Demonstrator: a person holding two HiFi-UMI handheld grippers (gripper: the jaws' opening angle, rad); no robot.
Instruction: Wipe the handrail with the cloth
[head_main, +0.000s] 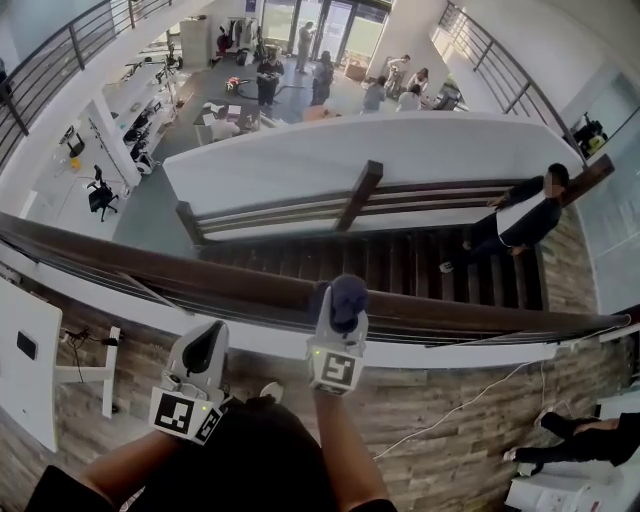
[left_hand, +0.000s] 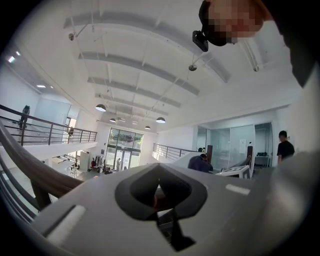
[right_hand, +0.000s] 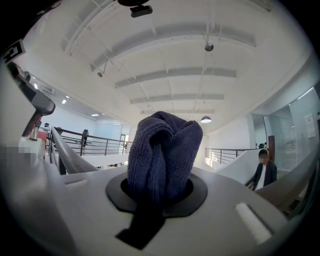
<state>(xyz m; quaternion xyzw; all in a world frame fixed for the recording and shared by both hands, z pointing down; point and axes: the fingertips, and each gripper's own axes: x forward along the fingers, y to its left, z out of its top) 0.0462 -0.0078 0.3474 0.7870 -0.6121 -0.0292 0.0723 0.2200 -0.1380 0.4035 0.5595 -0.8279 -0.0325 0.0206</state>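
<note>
Your left gripper (head_main: 205, 348) is hovering just short of the handrail (head_main: 150, 265), jaws together, empty. Your right gripper (head_main: 339, 316) is clamping the bunched navy cloth (head_main: 349, 296) seemingly onto the handrail, which is running left-right.

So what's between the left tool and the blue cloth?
Nothing. In the head view the gap from the left tool to the cloth, held in the right tool, is bare, with only floor behind.
</note>
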